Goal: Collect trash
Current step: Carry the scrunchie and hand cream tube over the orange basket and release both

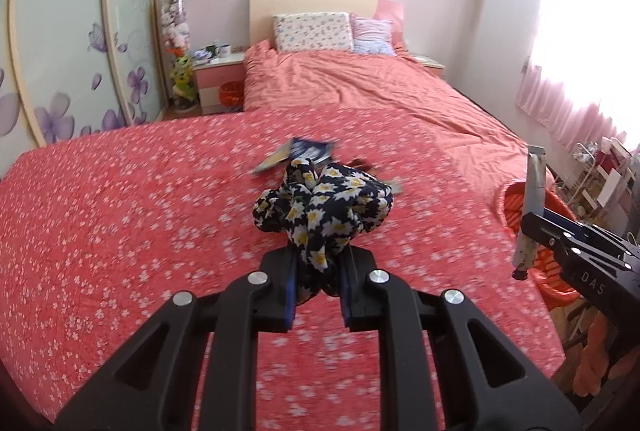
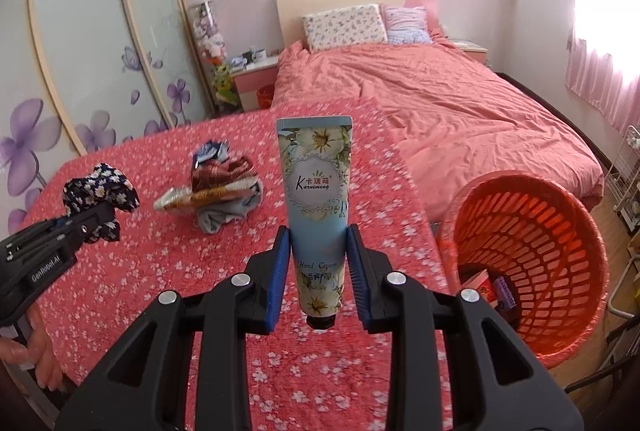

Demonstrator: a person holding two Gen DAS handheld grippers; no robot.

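L gripper [image 1: 318,263] is clamped on a dark daisy-print cloth bundle [image 1: 324,211], pads pinching only its lower tail, most of the wad bulging free above the jaws and lifted off the table. R gripper [image 2: 319,263] is closed on a hand cream tube [image 2: 316,191], held upright w/ cap down, crimped end up, pads on the lower body. Orange basket [image 2: 532,255] stands off the table's right edge, just beside it, w/ a few small boxes already at the bottom. Leftover pile [image 2: 224,187] (plaid cloth, blue cloth, wrappers) sits near the far middle of the flowered table cover [image 2: 160,271]. Risks, as I judge: cloth grip is shallow, so a quick swing toward the basket could let the wad slip out; tube is smooth & tapered, might slide down through the pads; both hands heading to one basket could knock grippers together or clip its rim.
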